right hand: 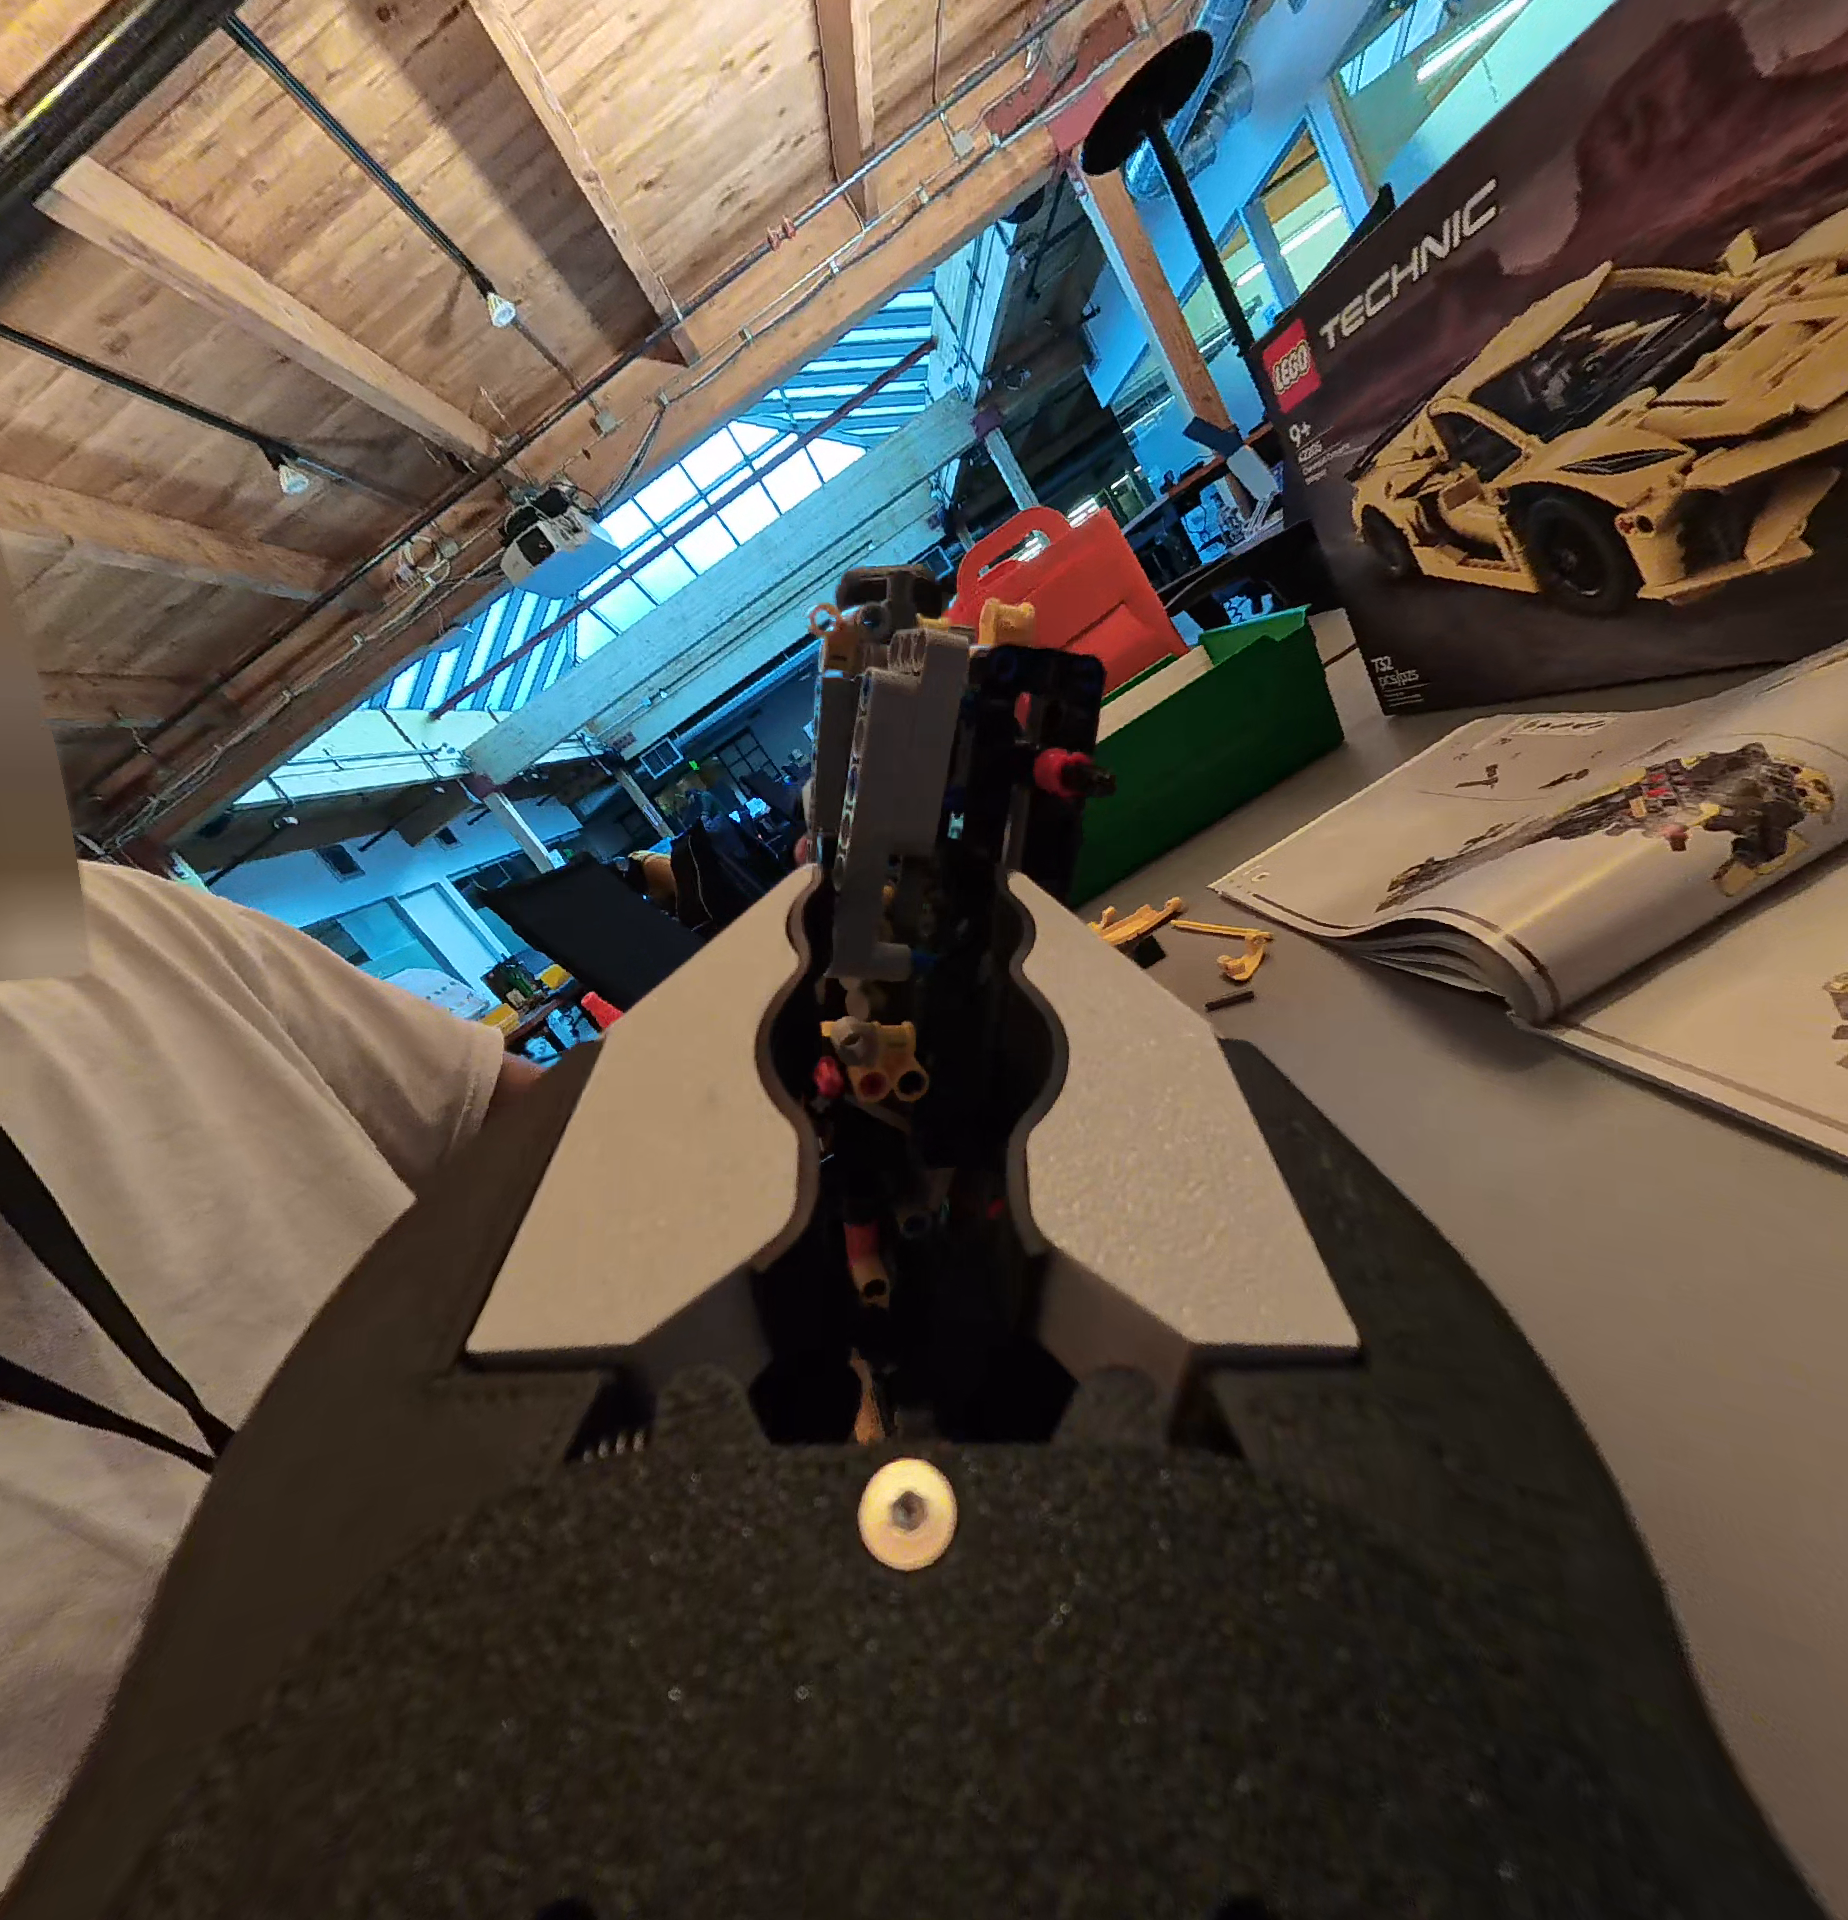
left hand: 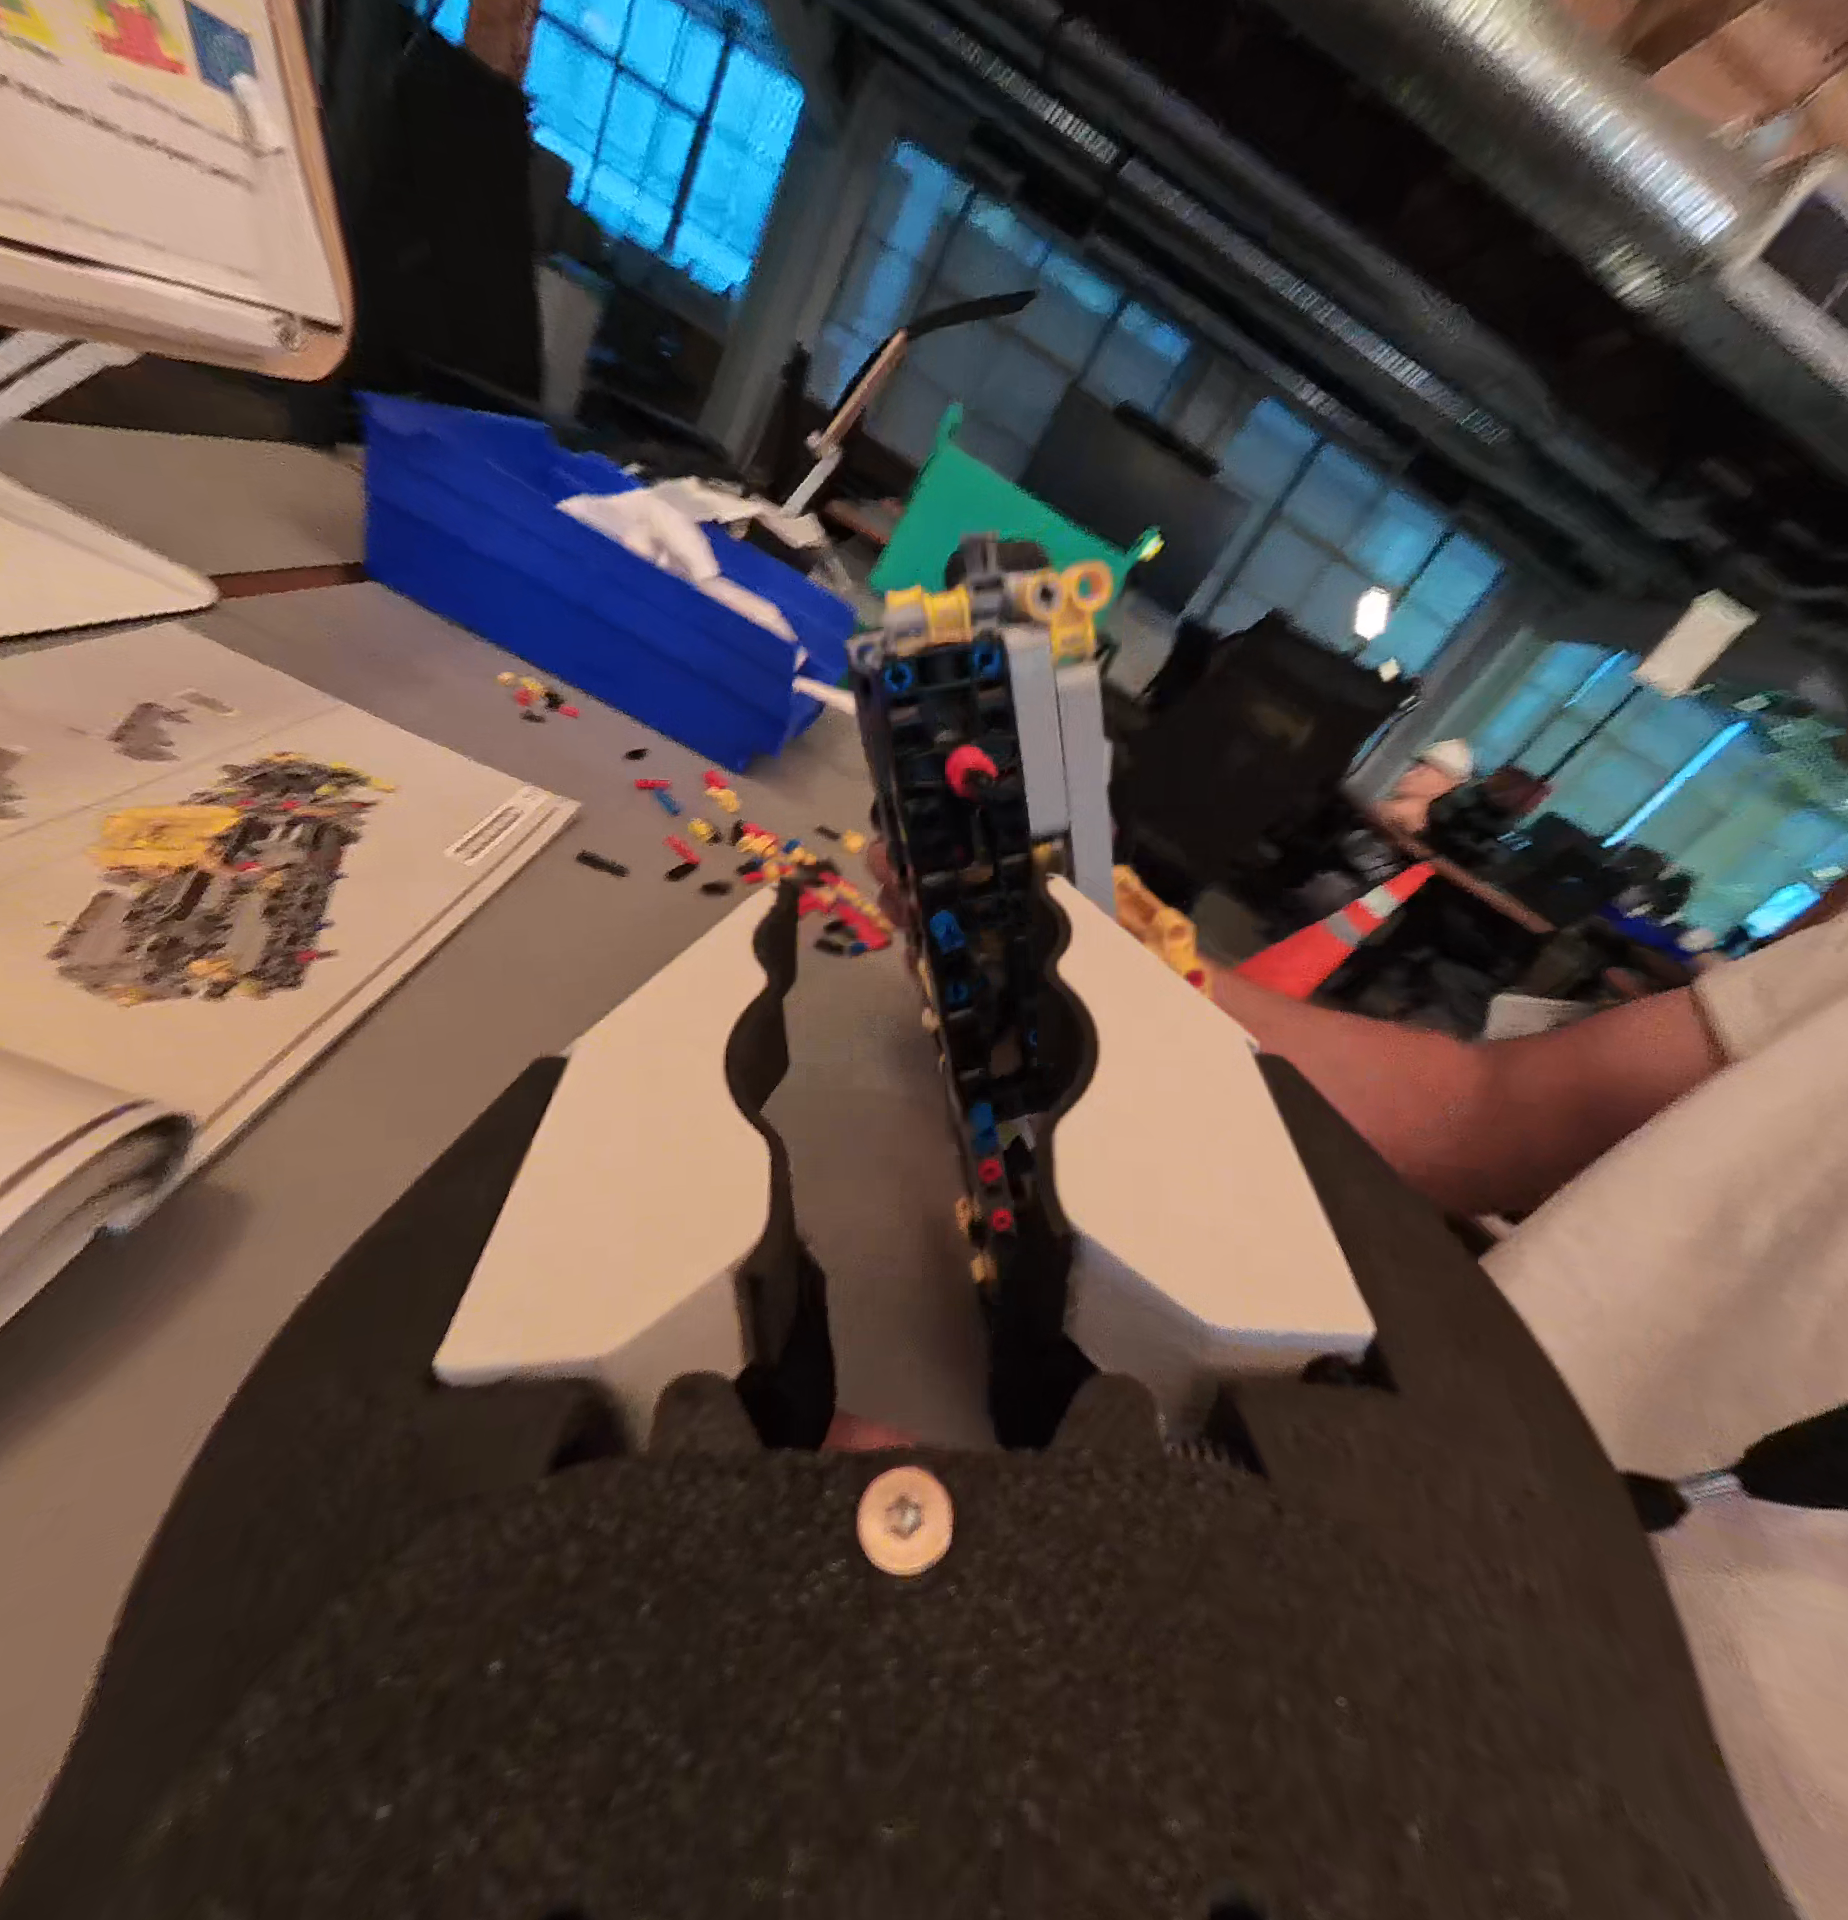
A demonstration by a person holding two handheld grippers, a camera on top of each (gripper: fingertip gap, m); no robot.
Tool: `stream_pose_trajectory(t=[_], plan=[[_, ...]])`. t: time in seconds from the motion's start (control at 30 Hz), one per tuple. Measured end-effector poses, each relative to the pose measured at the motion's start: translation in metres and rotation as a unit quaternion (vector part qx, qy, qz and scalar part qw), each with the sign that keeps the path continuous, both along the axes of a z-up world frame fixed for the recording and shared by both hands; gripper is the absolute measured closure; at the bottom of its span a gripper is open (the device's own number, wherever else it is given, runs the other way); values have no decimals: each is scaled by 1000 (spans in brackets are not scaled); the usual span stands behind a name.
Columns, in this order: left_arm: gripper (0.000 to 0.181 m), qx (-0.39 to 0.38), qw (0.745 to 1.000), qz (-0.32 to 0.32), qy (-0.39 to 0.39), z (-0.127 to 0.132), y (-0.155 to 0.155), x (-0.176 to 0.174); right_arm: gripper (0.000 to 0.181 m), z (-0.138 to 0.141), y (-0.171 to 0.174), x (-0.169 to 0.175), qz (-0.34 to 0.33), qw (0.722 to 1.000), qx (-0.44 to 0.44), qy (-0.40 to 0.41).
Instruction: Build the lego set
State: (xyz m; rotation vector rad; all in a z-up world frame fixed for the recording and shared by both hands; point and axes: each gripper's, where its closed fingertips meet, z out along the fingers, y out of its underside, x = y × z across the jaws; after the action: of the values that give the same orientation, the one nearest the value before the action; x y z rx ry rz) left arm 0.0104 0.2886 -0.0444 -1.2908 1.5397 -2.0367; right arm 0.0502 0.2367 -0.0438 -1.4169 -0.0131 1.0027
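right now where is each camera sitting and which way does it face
Left wrist view: on the left claw, facing along its fingers over the grey table toward a blue plastic bin and an open instruction booklet; a bare forearm shows at right.
Right wrist view: on the right claw, tilted up toward the wooden ceiling and a boxed car set; a white sleeve shows at left.
Shared: the black, grey and yellow lego assembly between each claw's fingers, and the booklet.
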Motion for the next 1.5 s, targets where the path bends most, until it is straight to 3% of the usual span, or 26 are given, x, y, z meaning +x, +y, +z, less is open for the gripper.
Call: stream_pose_trajectory(t=[0.17,0.5,0.63,0.8,0.93,1.1,1.2,1.3,1.43,1.5], plan=[[136,43,999,-9,16,-22,-22,-16,152,2,-3,-3,8,1000,9,6],[139,-15,1000,1,6,-9,-34,-16,152,3,-3,-5,8,1000,10,0],[149,-6,1000,20,22,-21,-34,-13,152,3,-3,-5,10,1000,11,10],[154,-47,999,8,-1,-17,-44,-13,153,8,-6,-5,11,999,23,20],[156,-12,999,30,-27,-12,-44,-10,153,12,-9,-3,-4,1000,28,1],[156,92,992,41,-81,1,-47,-19,153,25,-13,-12,-23,994,38,-98],[156,107,990,21,-93,2,-50,-24,146,29,-18,-18,5,993,51,-111],[156,115,988,2,-106,2,-52,-26,119,31,-21,-12,40,995,59,-64],[156,117,987,-21,-111,2,-53,-25,122,25,-23,-22,130,990,43,-30],[156,118,986,-32,-112,3,-55,-24,123,19,-19,-28,144,988,35,-48]])
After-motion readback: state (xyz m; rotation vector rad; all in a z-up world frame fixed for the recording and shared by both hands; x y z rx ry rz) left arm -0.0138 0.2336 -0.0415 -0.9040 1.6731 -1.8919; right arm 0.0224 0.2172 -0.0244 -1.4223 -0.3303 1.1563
